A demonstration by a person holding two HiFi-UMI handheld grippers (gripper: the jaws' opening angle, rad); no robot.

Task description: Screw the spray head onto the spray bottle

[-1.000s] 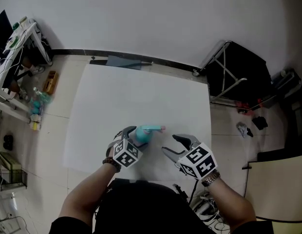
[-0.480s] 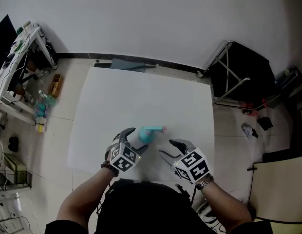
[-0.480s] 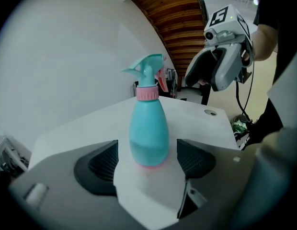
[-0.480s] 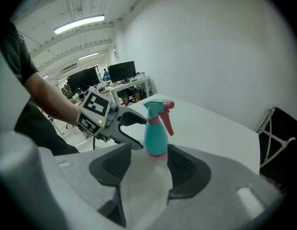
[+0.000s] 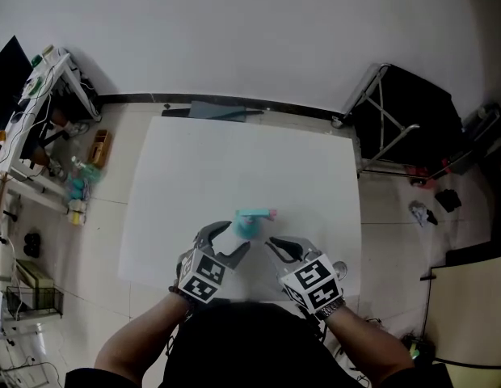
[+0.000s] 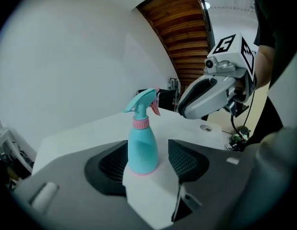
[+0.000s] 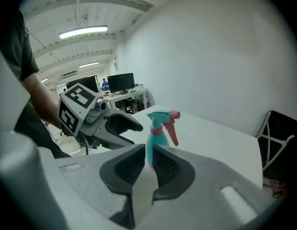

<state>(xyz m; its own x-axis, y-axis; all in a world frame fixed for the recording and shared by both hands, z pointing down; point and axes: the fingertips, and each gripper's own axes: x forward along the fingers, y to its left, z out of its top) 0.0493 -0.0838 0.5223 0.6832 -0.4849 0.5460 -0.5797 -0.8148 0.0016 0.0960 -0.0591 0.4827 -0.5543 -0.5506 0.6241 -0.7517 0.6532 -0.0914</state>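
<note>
Nearest, the left claw (image 6: 147, 152) stands partly open, its jaws having just been closing. The turquoise plastic spray bottle (image 6: 141, 147) shows in the gap between the pads, which do not squeeze it. The right claw (image 7: 146, 153) has just been closing too, down to a thin slit with nothing in it. The two claws face the bottle from either side. The bottle stands upright on the white bench (image 5: 194, 168), near its front edge, and its turquoise spray head (image 5: 252, 213) with a pink trigger sits on a pink collar (image 6: 141, 124). Past the bench's far right corner is a black folding stand (image 5: 396, 111).
</note>
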